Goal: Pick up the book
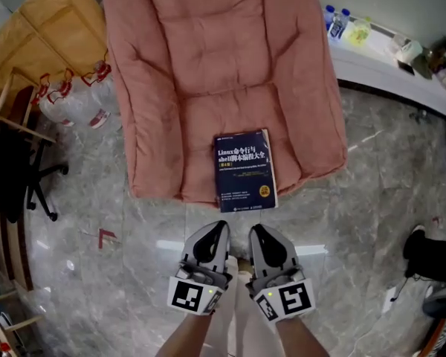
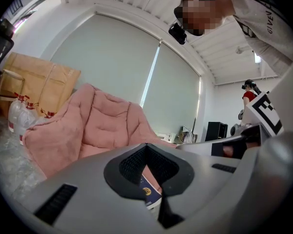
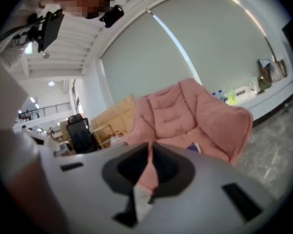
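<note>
A dark blue book (image 1: pixel 244 171) with white and yellow print lies flat on the front edge of the pink cushioned chair (image 1: pixel 208 65). Both grippers hover side by side over the marble floor, just short of the book's near edge, pointing at it. The left gripper (image 1: pixel 220 226) has its jaws together with nothing between them. The right gripper (image 1: pixel 257 229) is shut and empty too. In the left gripper view the book (image 2: pixel 149 191) shows through the gap below the closed tips (image 2: pixel 146 146). In the right gripper view the book (image 3: pixel 194 146) lies on the chair seat beyond the closed jaws (image 3: pixel 150 146).
Large water bottles (image 1: pixel 74 99) and a cardboard box (image 1: pixel 48 32) stand left of the chair. A black office chair (image 1: pixel 15 169) is at the far left. A white counter (image 1: pixel 386 69) with small bottles runs along the upper right. A dark shoe (image 1: pixel 431 251) is at right.
</note>
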